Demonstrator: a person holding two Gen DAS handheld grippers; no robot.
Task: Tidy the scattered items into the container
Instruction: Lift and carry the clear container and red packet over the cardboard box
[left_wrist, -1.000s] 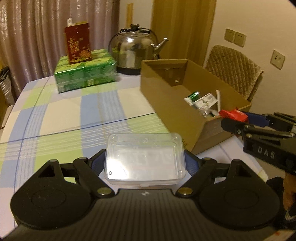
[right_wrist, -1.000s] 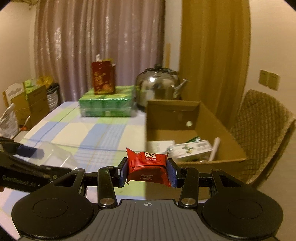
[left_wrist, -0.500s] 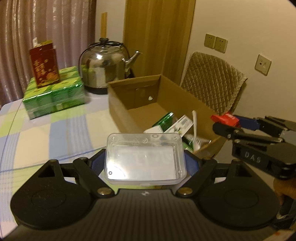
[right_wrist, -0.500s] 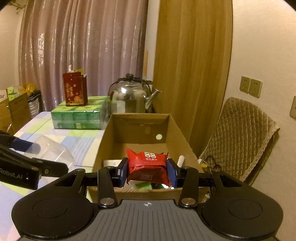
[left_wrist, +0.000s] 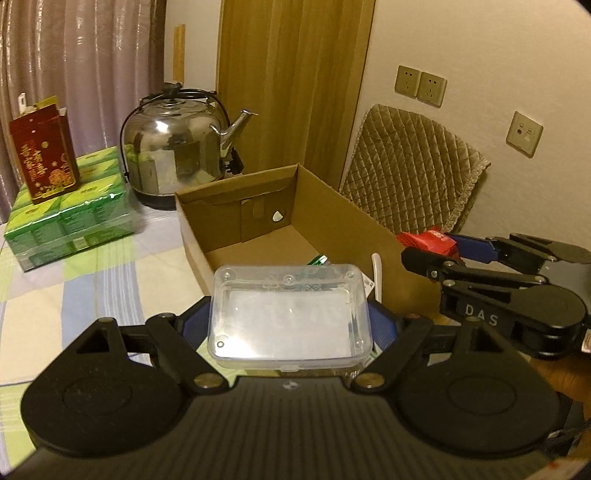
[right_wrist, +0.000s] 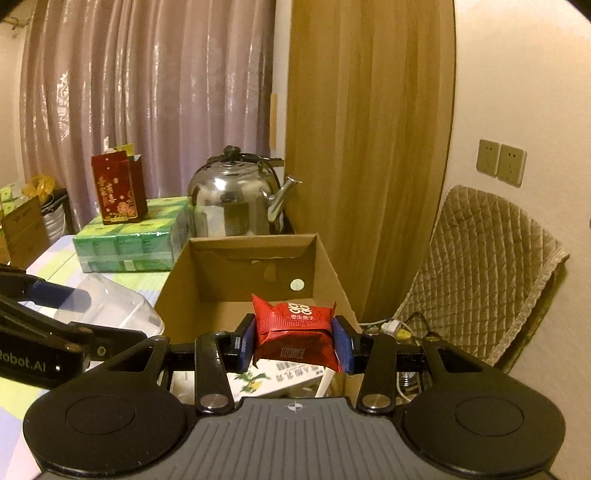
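Left wrist view, left to right. A red carton stands upright on a green pack at the far left of the table. Beside the pack sits a steel kettle. Right of it lies the open cardboard box, the container, with a green item and a white stick showing inside. In the foreground the left gripper pinches a clear plastic case between its blue pads, holding it level at the box's near left corner, partly over the opening. At far right the right gripper clamps a red packet at the box's right wall. A quilted chair stands behind.

Right wrist view, left to right. The left gripper enters from the left edge with the case, just beside the box's left wall. The carton, pack and kettle stand beyond. At centre the right gripper grips the packet by its two sides, above the box's near end; printed cartons lie beneath it. The chair stands at right.
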